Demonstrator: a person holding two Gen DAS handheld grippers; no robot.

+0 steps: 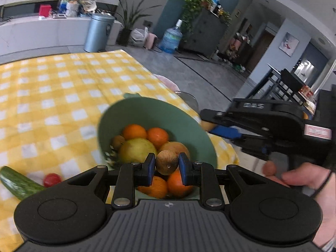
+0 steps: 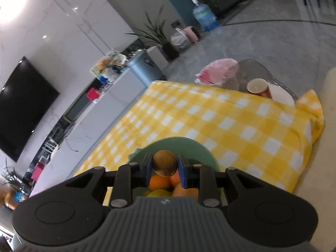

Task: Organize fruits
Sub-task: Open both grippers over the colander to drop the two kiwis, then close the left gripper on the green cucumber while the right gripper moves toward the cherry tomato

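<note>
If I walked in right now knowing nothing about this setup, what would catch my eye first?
Probably the green bowl heaped with oranges and other fruit, sitting on the bright yellow checked tablecloth. Next, the two hand-held grippers over it: the left gripper and the right gripper each pinch a small brown kiwi between blue pads. A cucumber and a tomato lie on the cloth, left of the bowl.
</note>
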